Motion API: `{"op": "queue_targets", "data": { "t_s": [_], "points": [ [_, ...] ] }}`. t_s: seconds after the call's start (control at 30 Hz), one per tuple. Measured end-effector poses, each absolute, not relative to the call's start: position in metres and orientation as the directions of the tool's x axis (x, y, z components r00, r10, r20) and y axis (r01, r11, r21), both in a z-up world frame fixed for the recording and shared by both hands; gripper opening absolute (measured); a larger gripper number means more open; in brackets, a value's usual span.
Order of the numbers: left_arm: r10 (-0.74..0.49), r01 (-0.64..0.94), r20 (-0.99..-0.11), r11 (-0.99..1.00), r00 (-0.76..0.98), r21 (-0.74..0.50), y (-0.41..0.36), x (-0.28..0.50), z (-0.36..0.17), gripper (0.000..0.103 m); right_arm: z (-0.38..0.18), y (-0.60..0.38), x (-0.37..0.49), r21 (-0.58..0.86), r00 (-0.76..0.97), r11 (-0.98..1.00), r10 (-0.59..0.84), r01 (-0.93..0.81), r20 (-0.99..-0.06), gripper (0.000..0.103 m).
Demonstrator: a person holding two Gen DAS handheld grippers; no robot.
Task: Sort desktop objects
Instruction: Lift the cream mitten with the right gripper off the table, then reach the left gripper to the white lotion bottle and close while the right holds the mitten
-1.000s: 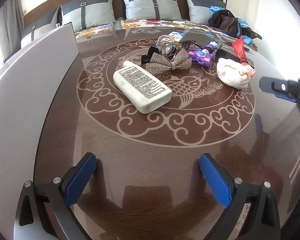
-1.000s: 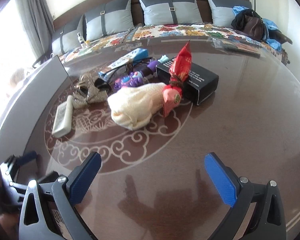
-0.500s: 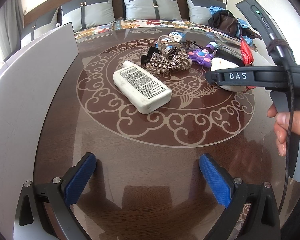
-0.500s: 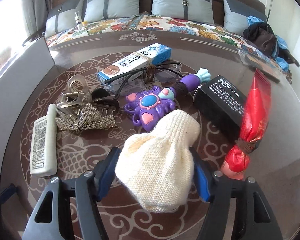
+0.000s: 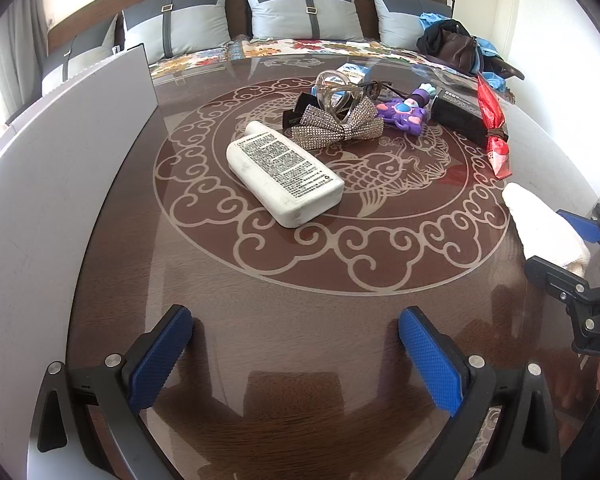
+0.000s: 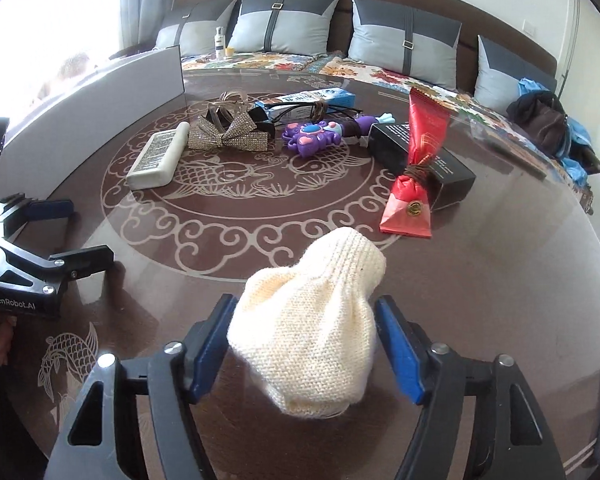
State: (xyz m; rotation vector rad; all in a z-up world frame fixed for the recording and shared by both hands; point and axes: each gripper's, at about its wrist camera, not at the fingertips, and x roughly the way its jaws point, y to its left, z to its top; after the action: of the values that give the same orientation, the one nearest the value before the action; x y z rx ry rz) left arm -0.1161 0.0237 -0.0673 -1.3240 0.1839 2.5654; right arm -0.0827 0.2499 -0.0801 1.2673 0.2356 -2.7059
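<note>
A cream knit pouch (image 6: 312, 336) lies on the glass table near its front right edge, between the blue pads of my right gripper (image 6: 305, 300). The jaws are opening; the right pad stands a little off the knit. The left wrist view has the same pouch (image 5: 540, 224) and right gripper (image 5: 556, 246) at its right edge. My left gripper (image 5: 294, 316) hangs open and empty over bare table, short of a white bottle (image 5: 284, 172). Behind the bottle lie a rhinestone bow (image 5: 336, 126), a purple toy (image 5: 404, 114), a black box (image 5: 456, 114) and a red packet (image 5: 494, 128).
A grey board (image 5: 60, 160) stands along the table's left side. A blue toothpaste box (image 6: 312, 98) and glasses lie at the back of the cluster. Beyond the table is a sofa with cushions (image 6: 288, 20) and a dark bag (image 6: 540, 124). A hand shows at the left edge.
My right gripper reached in, closed round the knit pouch and drew it back from the red packet to the front right; its jaws now stand wider. The left gripper has not moved.
</note>
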Motion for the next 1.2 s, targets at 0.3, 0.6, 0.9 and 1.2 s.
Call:
{"op": "queue_targets", "data": {
  "t_s": [0.3,0.6,0.9,1.2],
  "points": [
    [0.160,-0.275,-0.815,-0.962,-0.557,-0.001,0.023,-0.116,-0.067,0.103,-0.090,0.252,-0.095,-0.036,-0.599,-0.984,-0.076,0.172,-0.797,0.095],
    [0.153,-0.265,-0.816,-0.964,-0.558,0.000,0.022,-0.116,-0.067,0.103,-0.096,0.255,-0.100,-0.011,-0.575,-0.987,-0.084,0.161,-0.814,0.103],
    [0.077,-0.159,-0.870,-0.987,-0.486,0.001,0.047,-0.163,-0.065,0.103,-0.095,0.256,-0.099,-0.012,-0.575,-0.987,-0.083,0.160,-0.814,0.103],
    [0.001,-0.004,-0.861,-1.000,-0.509,0.001,0.045,-0.227,-0.067,0.103,-0.095,0.256,-0.099,-0.012,-0.575,-0.987,-0.083,0.160,-0.814,0.103]
  ]
}}
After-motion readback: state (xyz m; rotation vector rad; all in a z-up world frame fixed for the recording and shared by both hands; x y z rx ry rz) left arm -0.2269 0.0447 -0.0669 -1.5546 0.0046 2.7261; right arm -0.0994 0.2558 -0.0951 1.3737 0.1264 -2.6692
